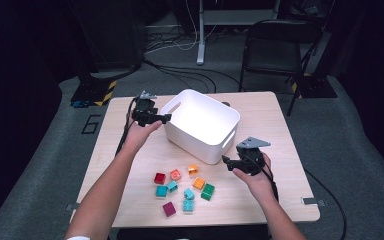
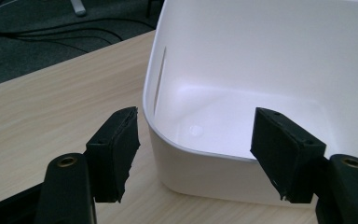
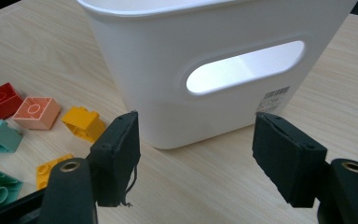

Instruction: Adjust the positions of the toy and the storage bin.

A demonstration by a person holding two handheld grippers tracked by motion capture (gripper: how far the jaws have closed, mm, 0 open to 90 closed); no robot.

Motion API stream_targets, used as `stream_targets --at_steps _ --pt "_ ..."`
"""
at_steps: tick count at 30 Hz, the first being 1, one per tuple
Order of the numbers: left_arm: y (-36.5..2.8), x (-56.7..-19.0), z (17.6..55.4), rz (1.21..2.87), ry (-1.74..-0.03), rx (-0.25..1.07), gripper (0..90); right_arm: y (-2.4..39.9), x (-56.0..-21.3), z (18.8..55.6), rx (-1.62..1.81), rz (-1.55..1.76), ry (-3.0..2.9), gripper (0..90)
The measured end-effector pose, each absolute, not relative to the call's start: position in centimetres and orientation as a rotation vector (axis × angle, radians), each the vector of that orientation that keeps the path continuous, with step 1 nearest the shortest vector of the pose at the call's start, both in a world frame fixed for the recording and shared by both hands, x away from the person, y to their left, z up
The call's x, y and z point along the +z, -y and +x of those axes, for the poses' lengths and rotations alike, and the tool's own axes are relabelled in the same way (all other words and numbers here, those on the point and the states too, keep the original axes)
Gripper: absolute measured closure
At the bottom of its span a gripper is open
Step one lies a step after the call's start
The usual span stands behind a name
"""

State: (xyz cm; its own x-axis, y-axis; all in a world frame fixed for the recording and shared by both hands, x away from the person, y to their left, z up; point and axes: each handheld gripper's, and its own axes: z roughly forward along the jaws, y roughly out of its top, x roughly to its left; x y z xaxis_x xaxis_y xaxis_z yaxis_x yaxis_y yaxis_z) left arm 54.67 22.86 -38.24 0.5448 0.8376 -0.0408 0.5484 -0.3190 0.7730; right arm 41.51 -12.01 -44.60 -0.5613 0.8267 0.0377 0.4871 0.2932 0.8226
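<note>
So your wooden table (image 1: pixel 280 145) is the biggest thing here, and the white bin (image 1: pixel 202 125) sits a bit past its middle, turned at an angle, nothing inside it as far as the left gripper view goes. It's got a slot handle in each end wall; the one facing your right gripper has a barcode sticker just to its 4 o'clock.

Your left gripper (image 1: pixel 166 118) is at the bin's 9 o'clock, right at the rim, jaws spread wide with nothing between them. In the left gripper view one pad hangs over the table outside the wall and the other over the bin's inside, so they straddle the rim corner without touching it.

Your right gripper (image 1: pixel 226 159) is at the bin's 4 o'clock, just beside the near end wall, jaws also wide apart and gripping nothing, pointed at that slot handle.

The small stuff: a loose scatter of toy bricks (image 1: pixel 182 187) at the bin's 6 o'clock, red, pink, orange, teal, green and magenta, all lying on the table, apart from both grippers
</note>
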Motion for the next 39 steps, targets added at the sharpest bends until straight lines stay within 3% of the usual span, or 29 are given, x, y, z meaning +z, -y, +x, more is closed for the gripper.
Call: stream_targets --at_steps 17,23,33,39 --pt "-22.9 -38.6 54.7 2.013 -1.118 0.430 33.4 11.1 -44.8 41.6 1.174 1.156 -2.187 30.9" --pt "-23.1 -38.5 53.6 2.042 -1.091 0.475 32.6 10.6 -45.1 41.8 1.167 1.144 -2.204 30.5" --pt "-25.4 -38.5 52.0 2.045 -1.077 0.410 32.6 10.0 -45.1 41.8 1.171 1.141 -2.216 30.3" --pt "-26.3 -39.1 52.5 2.052 -1.110 0.440 32.8 9.7 -45.3 41.9 1.167 1.143 -2.224 30.3"
